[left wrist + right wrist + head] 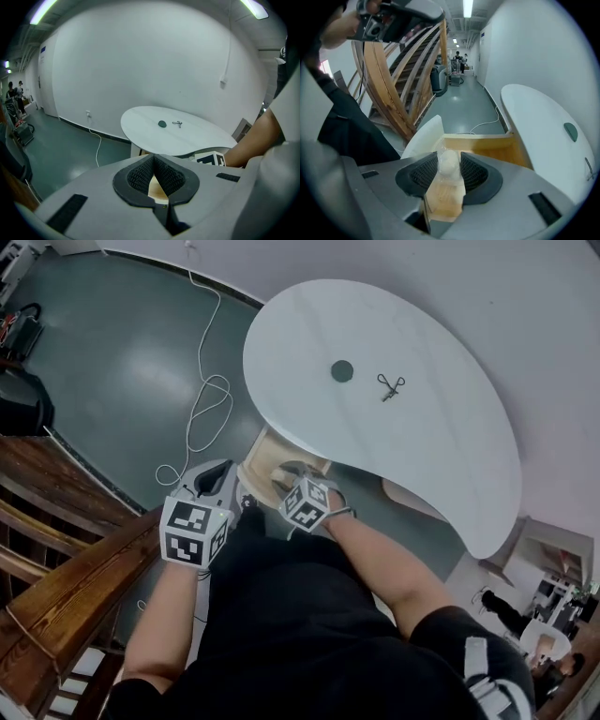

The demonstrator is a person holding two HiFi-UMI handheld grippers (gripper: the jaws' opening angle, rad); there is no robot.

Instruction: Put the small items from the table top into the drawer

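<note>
Pale lump in clear film [447,164] pinched between the ribbed pads of the right hand-held gripper [449,155], jaws kept partly apart by it, loose wrap trailing back toward the camera. Just beyond and below the tips, the open light-wood drawer [490,140], pulled out from under the white tabletop [534,117]. Left hand-held gripper [153,163] alongside, tips closed together on nothing, only a sliver of wood showing through the gap behind them. Open space over the drawer ahead of the right tips, with the curved tabletop edge close above its far end. Farther off on the tabletop, well apart from both hand-held grippers, a dark green round item [341,371] and near it a small looped metal item [390,385], too small to identify. Drawer interior largely covered in the head view by marker cubes and forearms, contents not discernible. Beyond, a white cable [202,418] coiled on the grey-green floor.
</note>
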